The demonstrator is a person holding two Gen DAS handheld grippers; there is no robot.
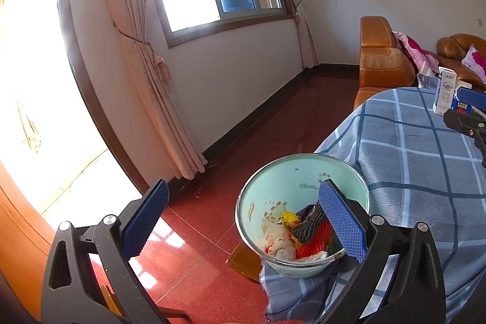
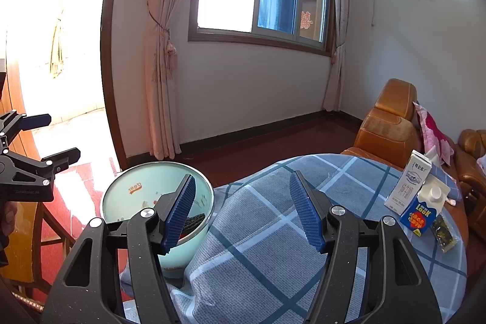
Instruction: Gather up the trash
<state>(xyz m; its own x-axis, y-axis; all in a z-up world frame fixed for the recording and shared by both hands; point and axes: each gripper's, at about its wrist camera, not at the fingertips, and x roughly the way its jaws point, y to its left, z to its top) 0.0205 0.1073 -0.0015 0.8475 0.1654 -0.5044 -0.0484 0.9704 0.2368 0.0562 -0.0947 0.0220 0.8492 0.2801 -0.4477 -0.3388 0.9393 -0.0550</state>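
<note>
A pale green trash bin [image 1: 282,175] stands on the floor beside the round table with the blue checked cloth [image 1: 410,166]; it holds crumpled wrappers and other scraps [image 1: 303,236]. The bin also shows in the right wrist view [image 2: 136,193]. My left gripper [image 1: 243,220] is open and empty above the bin's near side. My right gripper [image 2: 243,211] is open and empty over the table's left edge. A white carton [image 2: 407,184], a blue-and-white carton [image 2: 423,211] and a dark packet [image 2: 443,236] lie at the table's far right.
An orange leather sofa [image 2: 388,129] with pink cushions stands behind the table. A wooden chair [image 1: 243,263] is partly under the table by the bin. A bright doorway [image 1: 36,75] and curtains lie left; the floor is red tile.
</note>
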